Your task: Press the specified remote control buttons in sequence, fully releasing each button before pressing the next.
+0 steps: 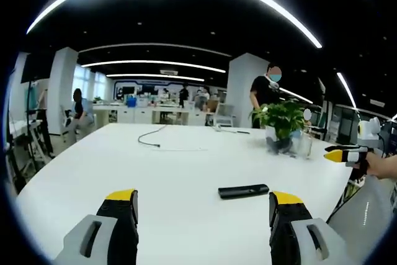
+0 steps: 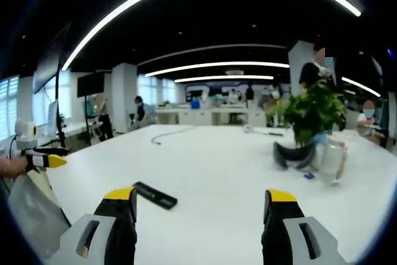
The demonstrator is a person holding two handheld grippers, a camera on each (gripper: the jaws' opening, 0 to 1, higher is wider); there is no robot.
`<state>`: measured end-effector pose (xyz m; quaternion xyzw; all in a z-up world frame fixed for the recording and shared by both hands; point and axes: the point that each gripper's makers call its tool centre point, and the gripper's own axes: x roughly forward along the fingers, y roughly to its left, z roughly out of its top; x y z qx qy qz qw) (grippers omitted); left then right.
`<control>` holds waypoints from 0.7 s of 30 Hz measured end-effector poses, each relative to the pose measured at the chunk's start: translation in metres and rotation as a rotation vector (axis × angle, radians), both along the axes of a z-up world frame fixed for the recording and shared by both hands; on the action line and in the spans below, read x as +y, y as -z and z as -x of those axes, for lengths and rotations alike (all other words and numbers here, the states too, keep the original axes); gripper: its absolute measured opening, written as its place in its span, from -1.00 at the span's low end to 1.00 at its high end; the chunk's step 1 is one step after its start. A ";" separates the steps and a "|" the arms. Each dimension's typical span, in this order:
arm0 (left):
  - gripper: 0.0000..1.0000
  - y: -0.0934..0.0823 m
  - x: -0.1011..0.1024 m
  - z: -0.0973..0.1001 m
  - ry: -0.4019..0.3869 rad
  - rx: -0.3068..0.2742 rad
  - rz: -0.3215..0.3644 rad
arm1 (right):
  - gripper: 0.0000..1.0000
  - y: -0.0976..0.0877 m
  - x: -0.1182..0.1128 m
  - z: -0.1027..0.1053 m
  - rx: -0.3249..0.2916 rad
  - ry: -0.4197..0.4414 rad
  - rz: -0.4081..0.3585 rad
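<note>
the black remote (image 1: 243, 191) lies flat on the white table (image 1: 186, 172), just ahead of the left gripper (image 1: 205, 206), whose jaws stand wide apart and hold nothing. the right gripper (image 2: 201, 206) is likewise spread and bare, with the remote (image 2: 155, 195) near its left jaw. the right gripper view also shows a glass jar (image 2: 332, 159) beside the potted plant (image 2: 313, 113).

White table (image 1: 186, 172) spreads wide. Black cable (image 1: 151, 136) snakes across far side. Potted green plant (image 2: 313, 113) near far edge, glass jar (image 2: 332, 159) just beside it. People at desks beyond, one standing behind plant.
</note>
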<state>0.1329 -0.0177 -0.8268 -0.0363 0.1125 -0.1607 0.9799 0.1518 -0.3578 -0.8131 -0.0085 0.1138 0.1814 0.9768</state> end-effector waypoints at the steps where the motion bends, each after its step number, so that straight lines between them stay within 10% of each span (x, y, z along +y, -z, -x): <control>1: 0.81 0.000 0.000 0.000 -0.001 -0.002 -0.001 | 0.66 0.000 0.000 0.000 0.000 0.000 0.000; 21: 0.81 0.001 -0.001 0.000 0.000 0.004 -0.005 | 0.65 0.001 -0.001 -0.001 0.005 -0.003 -0.006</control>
